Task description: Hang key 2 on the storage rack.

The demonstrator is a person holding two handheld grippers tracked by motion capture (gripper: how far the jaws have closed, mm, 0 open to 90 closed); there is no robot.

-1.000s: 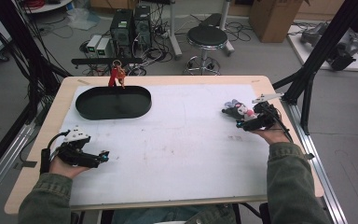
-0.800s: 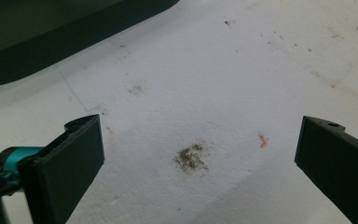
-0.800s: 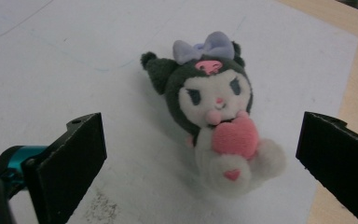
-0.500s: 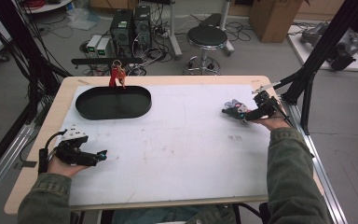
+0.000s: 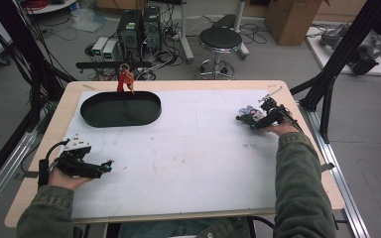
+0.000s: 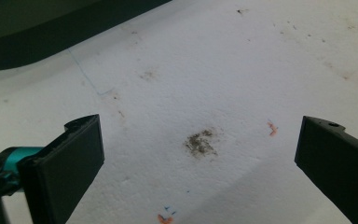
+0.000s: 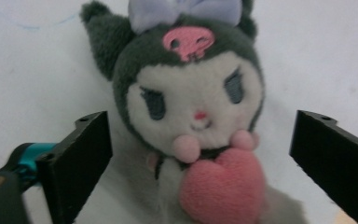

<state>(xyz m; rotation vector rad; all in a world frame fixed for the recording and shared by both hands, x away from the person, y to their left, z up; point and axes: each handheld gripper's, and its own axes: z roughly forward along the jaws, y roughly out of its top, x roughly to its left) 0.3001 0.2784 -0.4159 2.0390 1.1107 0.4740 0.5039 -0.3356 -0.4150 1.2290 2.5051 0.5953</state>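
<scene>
A small plush toy (image 5: 249, 112) with a grey hood, white face, lilac bow and pink heart (image 7: 196, 93) lies on the white mat (image 5: 193, 148) at the right. My right gripper (image 5: 246, 120) is around it. Its jaws stand open on either side of the toy (image 7: 200, 128) with gaps to both pads, and they have just been closing a little. My left gripper (image 5: 109, 165) rests at the mat's near left. Its jaws are open over bare mat (image 6: 200, 140) with nothing between them.
A black oval tray (image 5: 87, 111) sits at the far left of the mat, with a small red figure (image 5: 125, 82) standing at its back rim. Beyond the table are a stool (image 5: 221, 39), computer boxes and cables. A black frame post (image 5: 327, 84) rises right of the table.
My right hand has moved away from the person and closer over the plush toy, which now sits between its jaws. The left hand has stayed put.
</scene>
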